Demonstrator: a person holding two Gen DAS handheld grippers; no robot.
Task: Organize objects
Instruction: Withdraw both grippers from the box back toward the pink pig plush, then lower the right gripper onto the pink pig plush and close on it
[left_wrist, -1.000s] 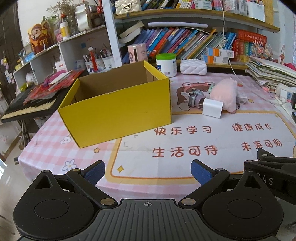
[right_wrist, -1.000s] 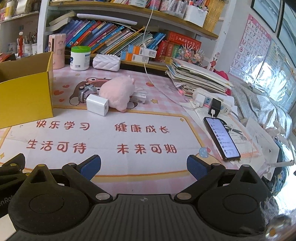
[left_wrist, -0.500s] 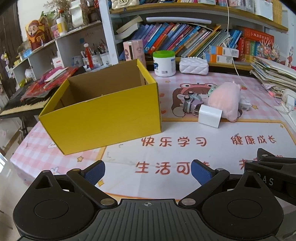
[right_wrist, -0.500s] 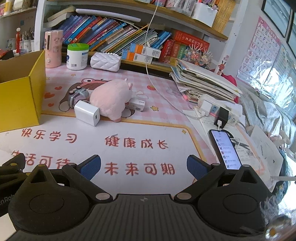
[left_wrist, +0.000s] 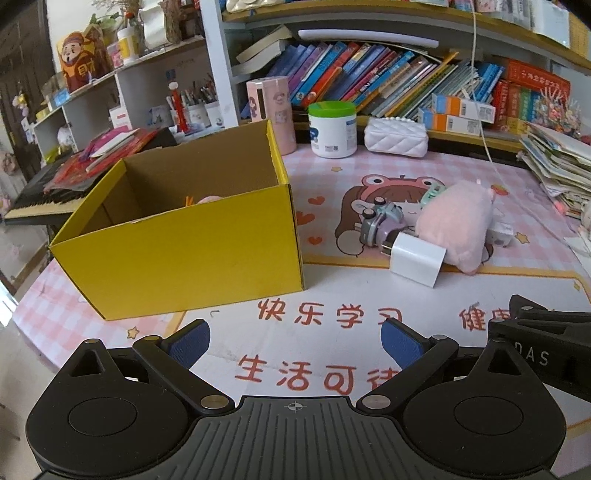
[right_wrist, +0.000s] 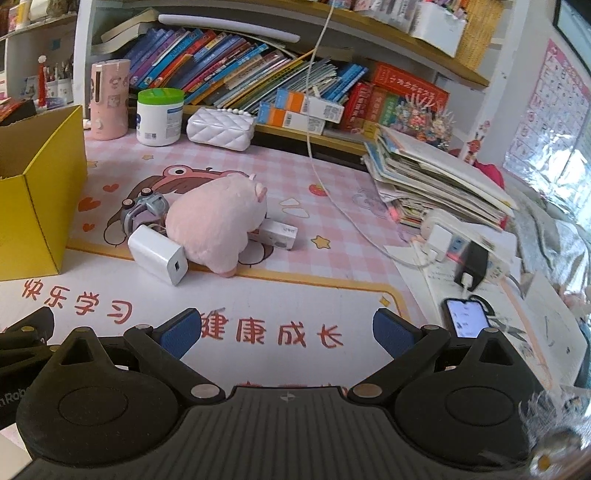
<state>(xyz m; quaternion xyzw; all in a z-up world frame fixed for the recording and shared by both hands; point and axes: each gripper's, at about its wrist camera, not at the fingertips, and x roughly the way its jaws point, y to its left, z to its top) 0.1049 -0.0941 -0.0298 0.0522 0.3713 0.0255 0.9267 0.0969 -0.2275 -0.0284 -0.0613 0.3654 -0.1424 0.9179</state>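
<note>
A pink printed mat covers the counter (left_wrist: 369, 173) below crowded bookshelves (right_wrist: 236, 62). Both hand-held grippers, left (left_wrist: 295, 338) and right (right_wrist: 287, 328), hover spread wide and empty. The yellow box (left_wrist: 192, 254) (open-topped) sits ahead-left of the left one; the pink plush (right_wrist: 218, 229) and white charger (right_wrist: 157, 254) lie touching, ahead-left of the right one.

Inside the yellow box (left_wrist: 192, 254), only slivers of something pink and orange peek over the front wall. The pink plush (right_wrist: 218, 225) hides part of the small toy camera (right_wrist: 142, 210) and a white box (right_wrist: 279, 236).

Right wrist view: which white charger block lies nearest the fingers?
The larger white charger, left of the pink plush; the smaller one sits farther back, right of it.
</note>
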